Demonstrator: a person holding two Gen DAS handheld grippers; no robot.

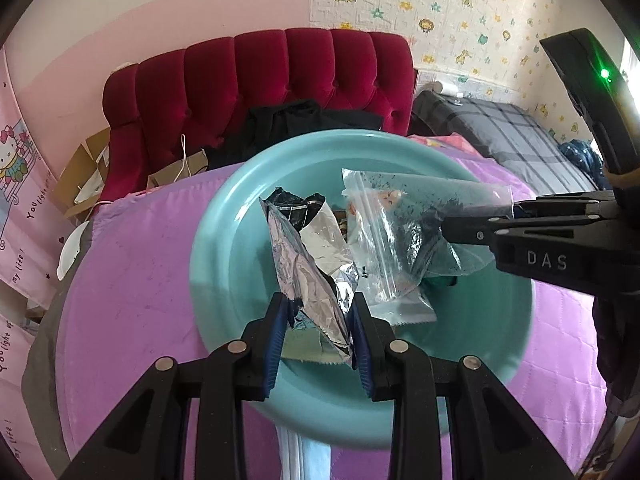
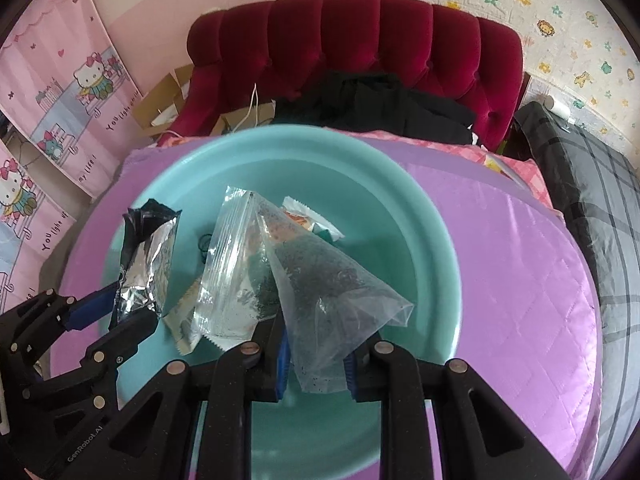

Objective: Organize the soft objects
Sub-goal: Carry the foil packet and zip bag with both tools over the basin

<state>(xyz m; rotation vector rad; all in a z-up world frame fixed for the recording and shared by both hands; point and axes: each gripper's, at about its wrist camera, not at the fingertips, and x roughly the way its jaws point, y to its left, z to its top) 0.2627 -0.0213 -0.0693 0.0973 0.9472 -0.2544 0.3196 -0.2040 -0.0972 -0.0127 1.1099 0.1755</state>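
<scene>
Left hand-held gripper [image 1: 318, 330] clamps foil pouch [image 1: 308, 264]; right hand-held gripper [image 2: 316, 360] clamps clear bag [image 2: 320, 280], both over teal basin [image 2: 424, 240]. Step: depositing, prob. Next: lower, let go.

Left gripper [image 1: 320, 332] fingers clamped, right gripper [image 2: 316, 364] likewise, both angled downward

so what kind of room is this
Most likely a bedroom, perhaps a child's: a bed with a purple quilted cover and a grey plaid pillow, a red tufted headboard, and cartoon cat posters on the pink wall.
</scene>
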